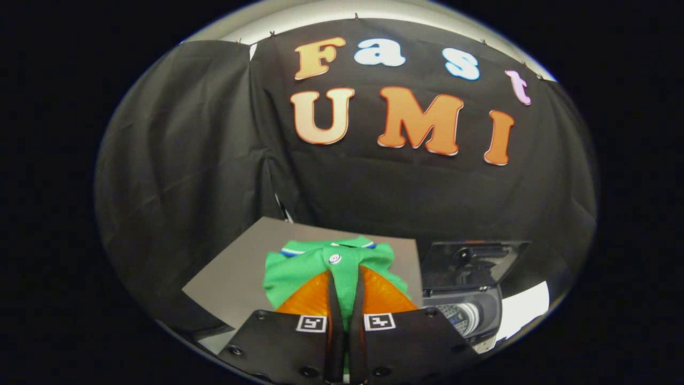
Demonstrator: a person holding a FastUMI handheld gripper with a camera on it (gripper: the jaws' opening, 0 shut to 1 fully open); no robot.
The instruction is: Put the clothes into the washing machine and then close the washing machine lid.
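The green shirt (331, 267) is clamped between the nearly closed fingers of the gripper (346, 280); the washing machine (470, 299), lid raised, is seen at three o'clock.

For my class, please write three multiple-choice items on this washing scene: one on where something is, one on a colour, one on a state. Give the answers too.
1. Where is the washing machine relative to the shirt?
A. To its right
B. To its left
C. Underneath it

2. What colour is the shirt's main cloth?
A. Red
B. Green
C. Yellow

3. What state is the washing machine lid in?
A. Shut flat
B. Raised open
C. Taken off and lying on the mat

Answers:
1. A, since the machine stands right of the grey mat that the shirt lies on.
2. B, as green cloth with a white button shows at the gripper, whose fingers stand nearly together with a strip of cloth between them.
3. B, because the lid stands up above the machine's open top.
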